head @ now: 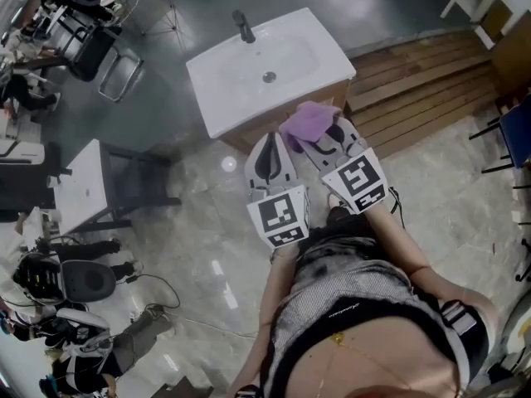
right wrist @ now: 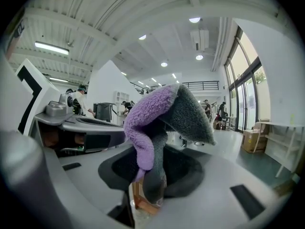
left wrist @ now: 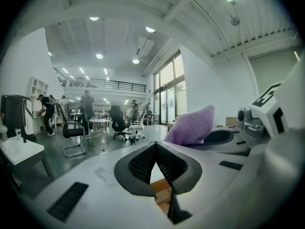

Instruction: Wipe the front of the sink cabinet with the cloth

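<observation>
Person's torso (head: 365, 305) in a grey and black top fills the lower right of the head view, closest to the lens. Both arms reach forward from it.

Next out: two marker cubes, the left one (head: 280, 215) and the right one (head: 358, 179), side by side and near each other.

Left gripper (left wrist: 155, 147): in its own view the black ribbed pads (left wrist: 140, 166) meet at the tips, with a narrow wedge of gap lower down. Nothing is held between them. A strip of brown wood shows through the gap.

Right gripper (right wrist: 151, 178): jaws clamped on the cloth (right wrist: 157, 113). The cloth is purple on one face and grey on the other. It is pinched low between the pads and stands up in a folded peak above them.

Head view: the cloth (head: 309, 121) covers the right gripper's tips and sits against the top of the sink cabinet (head: 246, 137) front, just under the basin's front rim. Actual contact with the wood cannot be confirmed. The left gripper's tips point at the same wooden front, just left of the cloth.

Above the cabinet: white sink (head: 207, 98), round drain (head: 269, 77) near the middle, dark tap (head: 244, 26) at the far edge.

Right of the cabinet: slatted wooden platform (head: 423, 89). Pale glossy tiled floor (head: 207, 230) lies underfoot. A white table (head: 83, 185) stands well apart on the left.
</observation>
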